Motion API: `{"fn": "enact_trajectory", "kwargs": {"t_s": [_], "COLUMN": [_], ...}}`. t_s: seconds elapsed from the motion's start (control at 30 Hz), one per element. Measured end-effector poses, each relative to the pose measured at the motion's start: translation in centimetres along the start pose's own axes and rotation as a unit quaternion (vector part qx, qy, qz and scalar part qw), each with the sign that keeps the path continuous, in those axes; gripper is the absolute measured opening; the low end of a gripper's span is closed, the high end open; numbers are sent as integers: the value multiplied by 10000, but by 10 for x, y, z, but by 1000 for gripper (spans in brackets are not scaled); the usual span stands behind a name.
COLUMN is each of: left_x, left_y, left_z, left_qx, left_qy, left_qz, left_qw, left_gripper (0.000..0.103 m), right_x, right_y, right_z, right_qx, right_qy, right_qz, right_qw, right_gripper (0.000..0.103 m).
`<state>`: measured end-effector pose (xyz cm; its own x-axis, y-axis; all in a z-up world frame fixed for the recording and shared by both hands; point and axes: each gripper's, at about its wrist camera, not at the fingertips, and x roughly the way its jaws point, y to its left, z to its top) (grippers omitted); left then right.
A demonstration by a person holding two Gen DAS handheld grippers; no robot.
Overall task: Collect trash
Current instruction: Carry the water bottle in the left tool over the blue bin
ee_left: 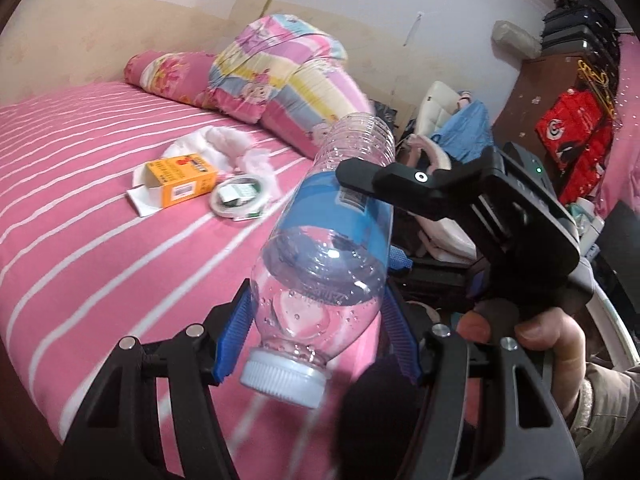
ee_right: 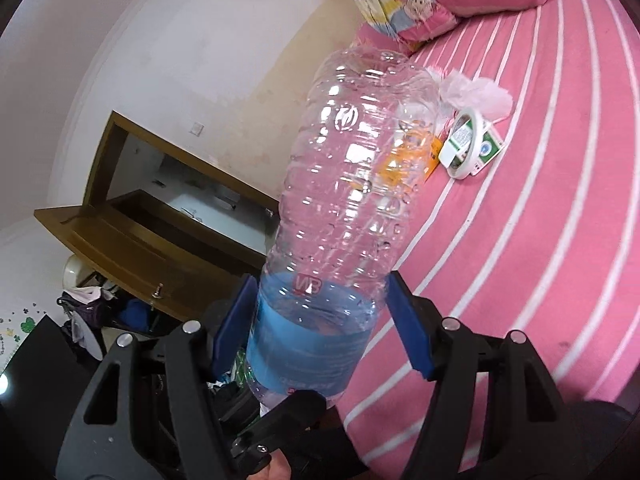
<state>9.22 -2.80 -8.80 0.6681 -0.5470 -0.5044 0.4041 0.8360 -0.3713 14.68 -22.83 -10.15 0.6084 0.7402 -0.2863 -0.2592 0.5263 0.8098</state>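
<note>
Bottle (ee_left: 320, 248) clamped by both left gripper (ee_left: 316, 320) (neck end) and right gripper (ee_right: 322, 320); free one before binning.

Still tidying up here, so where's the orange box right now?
In the left wrist view, the orange box lies on the pink striped bed, left of the held bottle, between the tape roll and crumpled tissue.

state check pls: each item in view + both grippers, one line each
plastic bottle: capped, lifted off the bed, held at both ends, a little water inside
left gripper: shut on the bottle near the cap
right gripper: shut on the bottle at the blue label
orange box: lying on the bed, end flap open
tape roll: lying flat on the bed beside the box
white tissue: crumpled on the bed behind the box
</note>
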Motion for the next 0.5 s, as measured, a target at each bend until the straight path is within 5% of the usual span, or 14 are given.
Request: {"fn": "enact_trajectory", "kwargs": {"t_s": [0.23,0.5], "left_x": [-5,32], "left_y": [-62,-135], "left_z": [2,0], "left_qx": [280,645], "left_qy": [-14,347], "left_qz": [-223,-627], "left_qw": [9994,9953], "left_gripper": [60,60], "right_x": [-67,-156], "right_y": [4,-26], "right_z": [1,-2], "right_qx": [-122,54], "right_qy": [-341,-913], "right_qz": [51,-111], "right_qw": [9993,9957], "right_gripper": [66,66]}}
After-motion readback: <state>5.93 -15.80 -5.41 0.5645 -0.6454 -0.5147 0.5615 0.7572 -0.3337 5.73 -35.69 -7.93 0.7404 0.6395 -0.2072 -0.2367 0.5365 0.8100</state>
